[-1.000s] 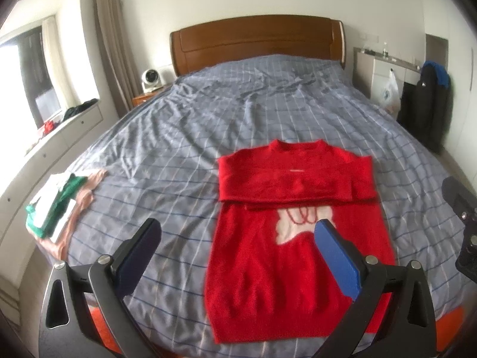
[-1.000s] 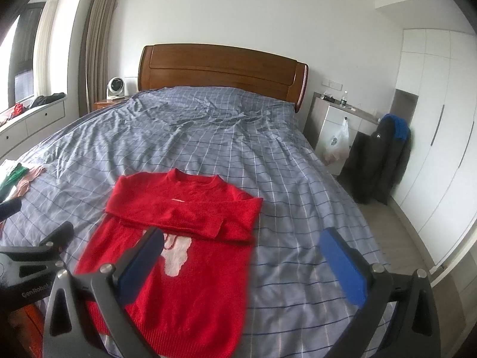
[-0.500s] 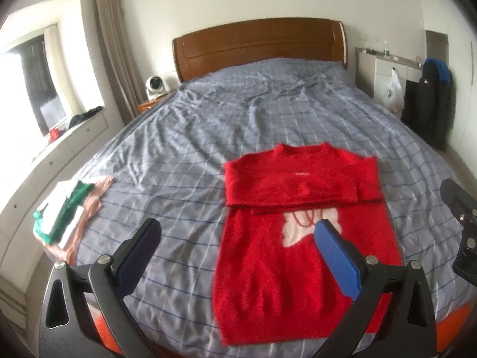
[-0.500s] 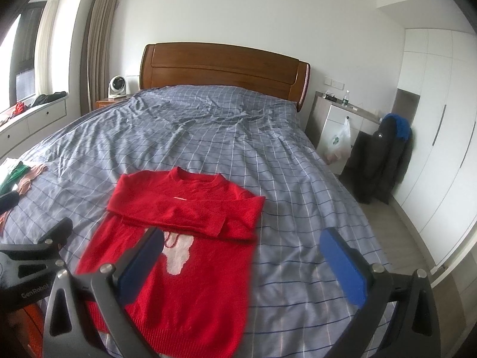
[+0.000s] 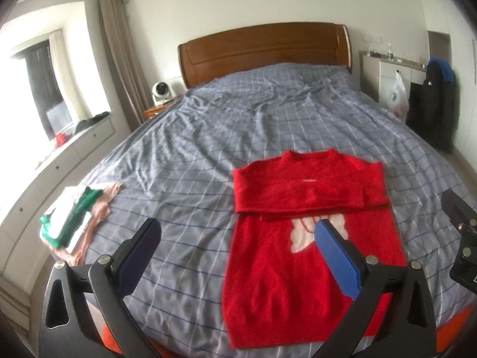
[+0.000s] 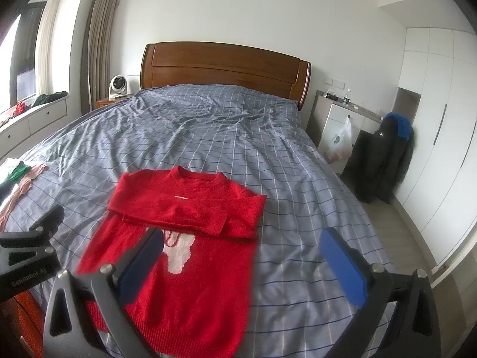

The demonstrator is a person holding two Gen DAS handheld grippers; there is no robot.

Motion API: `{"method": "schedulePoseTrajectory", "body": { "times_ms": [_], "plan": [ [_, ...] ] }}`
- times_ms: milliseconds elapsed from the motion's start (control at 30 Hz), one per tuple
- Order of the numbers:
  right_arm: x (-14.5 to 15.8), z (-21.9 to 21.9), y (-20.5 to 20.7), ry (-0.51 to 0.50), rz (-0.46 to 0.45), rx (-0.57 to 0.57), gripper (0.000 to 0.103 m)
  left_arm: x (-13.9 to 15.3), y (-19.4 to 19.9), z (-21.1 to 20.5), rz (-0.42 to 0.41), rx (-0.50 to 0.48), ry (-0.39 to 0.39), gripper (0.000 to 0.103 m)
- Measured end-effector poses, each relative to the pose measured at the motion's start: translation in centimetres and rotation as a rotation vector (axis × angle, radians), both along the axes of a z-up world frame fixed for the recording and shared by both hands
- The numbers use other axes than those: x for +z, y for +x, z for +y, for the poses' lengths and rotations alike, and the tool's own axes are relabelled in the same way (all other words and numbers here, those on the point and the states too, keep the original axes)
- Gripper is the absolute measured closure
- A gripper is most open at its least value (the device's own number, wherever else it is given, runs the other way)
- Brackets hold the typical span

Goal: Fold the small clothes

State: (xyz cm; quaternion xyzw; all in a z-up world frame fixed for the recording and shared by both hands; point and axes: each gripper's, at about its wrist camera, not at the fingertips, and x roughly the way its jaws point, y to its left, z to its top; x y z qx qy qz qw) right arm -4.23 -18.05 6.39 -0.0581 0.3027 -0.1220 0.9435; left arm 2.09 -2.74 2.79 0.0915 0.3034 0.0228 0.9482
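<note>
A small red sweater point(image 5: 301, 256) with a white motif lies flat near the foot of the bed, both sleeves folded across its chest. It also shows in the right wrist view point(image 6: 190, 250). My left gripper point(image 5: 238, 256) is open and empty, held above the sweater's left side. My right gripper point(image 6: 241, 265) is open and empty, above the sweater's right edge. Neither touches the cloth.
The bed has a grey-blue checked cover point(image 5: 253, 113) and a wooden headboard point(image 5: 262, 50). A pile of folded clothes point(image 5: 74, 217) lies at the bed's left edge. A nightstand with a fan point(image 6: 117, 86) stands left of the headboard; dark jackets point(image 6: 384, 161) hang at the right.
Both grippers have drawn back and up a little from the sweater, staying open. The sweater has not moved.
</note>
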Motion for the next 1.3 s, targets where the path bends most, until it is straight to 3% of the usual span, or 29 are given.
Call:
{"method": "schedulePoseTrajectory", "body": {
  "times_ms": [1300],
  "plan": [
    [-1.2,-0.1,0.6,0.001,0.034,0.015,0.0,-0.4,-0.1,-0.4,0.012,-0.02,-0.01,0.0]
  ]
}}
